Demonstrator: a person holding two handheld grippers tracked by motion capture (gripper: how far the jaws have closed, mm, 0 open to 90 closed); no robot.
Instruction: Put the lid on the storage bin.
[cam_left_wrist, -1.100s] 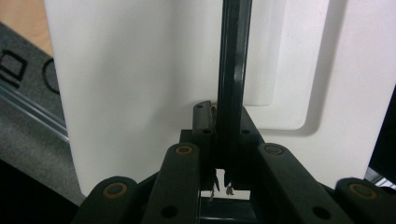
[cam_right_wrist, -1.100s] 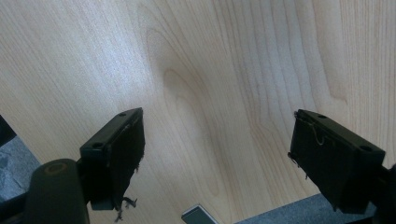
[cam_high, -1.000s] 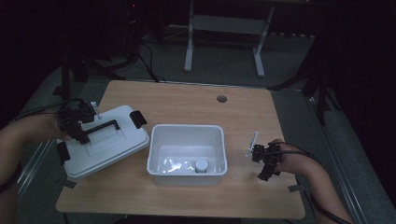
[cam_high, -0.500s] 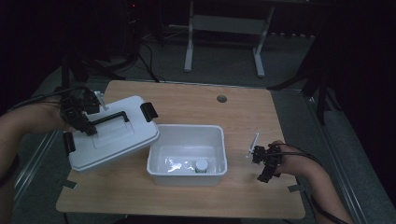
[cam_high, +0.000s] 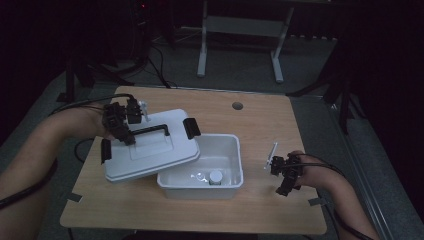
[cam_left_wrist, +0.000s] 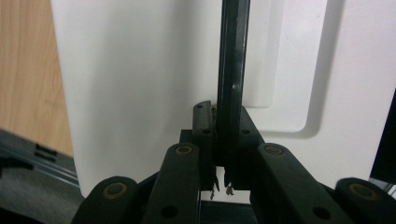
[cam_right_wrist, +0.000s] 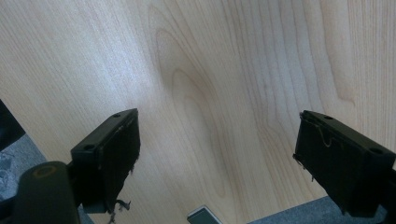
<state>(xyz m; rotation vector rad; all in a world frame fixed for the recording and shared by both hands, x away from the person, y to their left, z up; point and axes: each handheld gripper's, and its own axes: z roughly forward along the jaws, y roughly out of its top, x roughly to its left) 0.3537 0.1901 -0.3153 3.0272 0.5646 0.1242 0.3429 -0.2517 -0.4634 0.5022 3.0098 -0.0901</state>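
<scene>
Over the left half of the table (cam_high: 150, 220), my left gripper (cam_high: 131, 136) is clamped on the black handle (cam_high: 150, 131) of the white lid (cam_high: 150, 150). In the left gripper view the jaws pinch that handle (cam_left_wrist: 232, 84) tight, with the lid's white top (cam_left_wrist: 140, 84) behind it. The lid is lifted and tilted, its right edge overlapping the left rim of the white bin (cam_high: 235, 170); black latches sit at both ends. Inside the bin lie a small round cap-like item (cam_high: 215, 176) and something clear beside it, too dim to identify. My right gripper (cam_high: 286, 186) rests low, right of the bin, apart from it. Right gripper view: jaws spread wide, nothing between them, bare wood grain (cam_right_wrist: 210, 93) below.
</scene>
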